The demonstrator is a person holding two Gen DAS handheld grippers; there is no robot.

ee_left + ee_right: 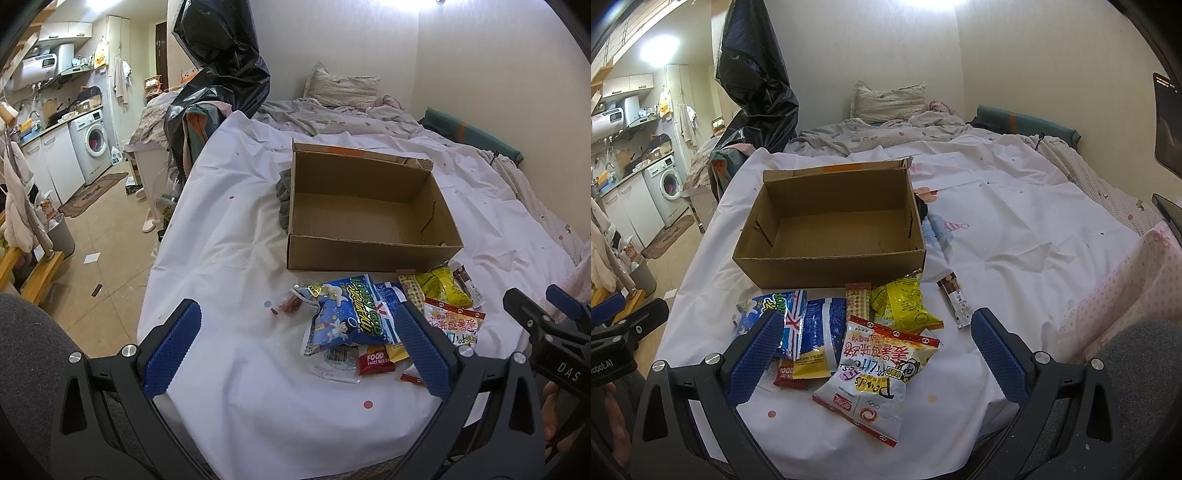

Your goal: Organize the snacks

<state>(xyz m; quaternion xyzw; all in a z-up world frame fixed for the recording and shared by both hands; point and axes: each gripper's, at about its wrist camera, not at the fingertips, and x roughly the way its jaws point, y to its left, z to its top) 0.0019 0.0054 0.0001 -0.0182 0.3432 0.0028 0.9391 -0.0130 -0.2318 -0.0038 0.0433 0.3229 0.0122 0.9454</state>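
**Snack pile by the box, both grippers spread wide**

So the cardboard box (pixel 369 210) sits on the white sheet (pixel 229 229), nothing visible inside it, and the snack pile (pixel 373 321) lies just in front of its near wall.

Hard to read: in the left wrist view, the left gripper (pixel 299 347) has its right finger over part of the pile, so the white-and-red bag (pixel 456 325) is half hidden there. The right wrist view shows that bag (pixel 875 369) whole, plus a brown bar (pixel 958 304) lying apart to the right. The blue bag (pixel 345 314) shows best from the left; from the right it's cut off behind a finger.

The right gripper (pixel 875 360) is also wide apart, holding nothing, hovering over the pile.
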